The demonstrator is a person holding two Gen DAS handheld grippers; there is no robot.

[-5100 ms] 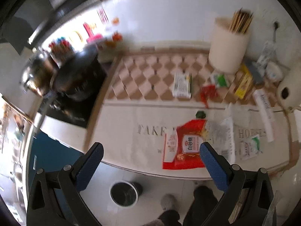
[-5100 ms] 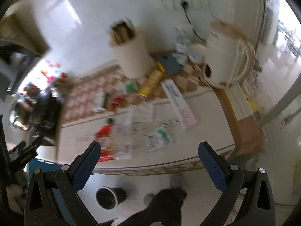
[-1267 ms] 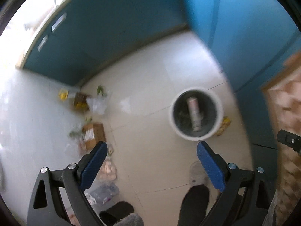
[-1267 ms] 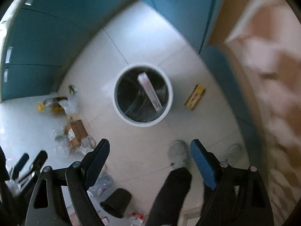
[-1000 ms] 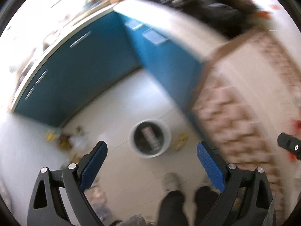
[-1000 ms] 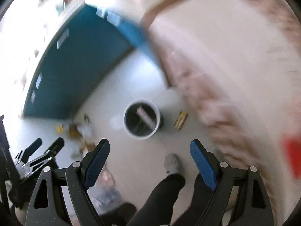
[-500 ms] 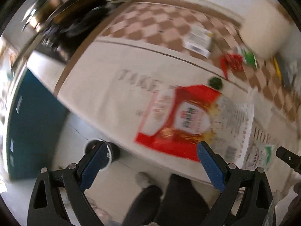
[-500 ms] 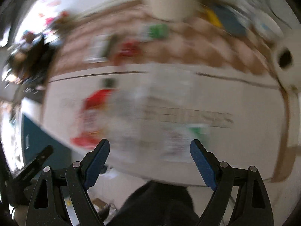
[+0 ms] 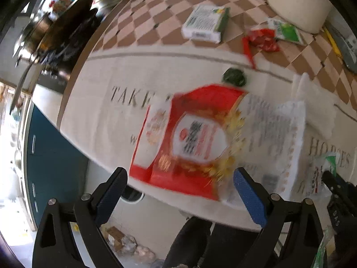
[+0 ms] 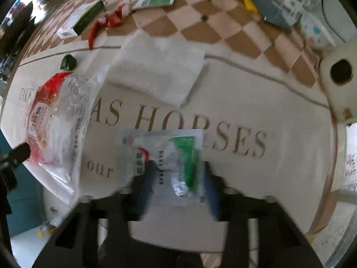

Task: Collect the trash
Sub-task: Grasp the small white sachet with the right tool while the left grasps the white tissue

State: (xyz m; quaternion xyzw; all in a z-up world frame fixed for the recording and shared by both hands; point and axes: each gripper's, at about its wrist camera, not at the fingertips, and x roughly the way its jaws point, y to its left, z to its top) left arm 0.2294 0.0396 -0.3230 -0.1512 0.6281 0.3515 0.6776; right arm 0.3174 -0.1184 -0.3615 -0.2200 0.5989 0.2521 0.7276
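Observation:
My right gripper points down at the counter's front edge. Its jaws are closing, with a green and white plastic packet between them, and the blurred pads press its lower part. My left gripper stands open above the near edge of a red and white snack bag, with nothing between its fingers. A clear printed bag partly overlaps the red bag on its right. The packet and part of the right gripper show at the right edge of the left wrist view.
On the lettered counter mat lie a white napkin, a dark green crumpled scrap, a red wrapper, a white and green box and a green sachet. A bin's rim shows below the counter. A person's dark trouser legs stand in front.
Both views swung from the floor and bin up to the counter top. The right jaws went from wide open to narrow around the packet. The left jaws stayed open.

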